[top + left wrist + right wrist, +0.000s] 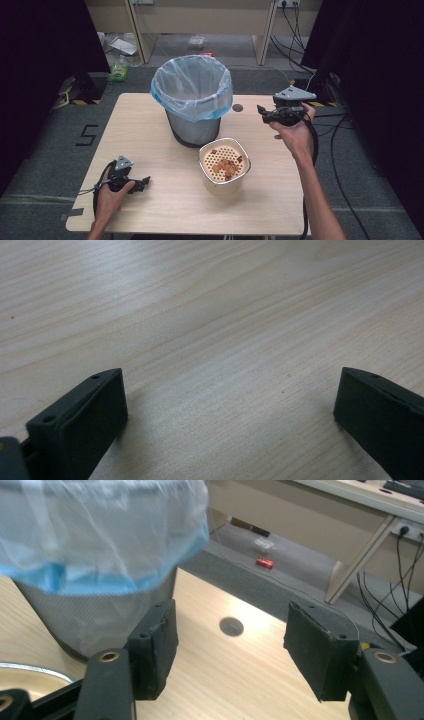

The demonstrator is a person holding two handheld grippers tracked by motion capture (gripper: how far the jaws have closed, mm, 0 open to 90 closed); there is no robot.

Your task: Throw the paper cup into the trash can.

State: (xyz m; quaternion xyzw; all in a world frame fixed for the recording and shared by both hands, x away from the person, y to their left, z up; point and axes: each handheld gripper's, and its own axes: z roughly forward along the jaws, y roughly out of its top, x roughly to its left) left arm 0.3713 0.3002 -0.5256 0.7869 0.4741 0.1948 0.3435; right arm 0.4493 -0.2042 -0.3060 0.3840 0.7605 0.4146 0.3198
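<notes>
From the high view, the right hand-held gripper [261, 113] hovers empty, jaws apart, right of the trash bin [192, 100]; the strainer pot [224, 167] of scraps sits nearer it than the left hand-held gripper [145, 181]. Left gripper view: jaws wide over bare tabletop [225, 330]. Right gripper view: parted jaws frame the bin's [95, 555] side.

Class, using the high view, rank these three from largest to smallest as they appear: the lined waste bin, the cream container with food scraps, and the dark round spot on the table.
1. Lined waste bin, clearly the largest.
2. Cream container, noticeably smaller though nearer the camera.
3. Dark round spot, by far the smallest.
</notes>
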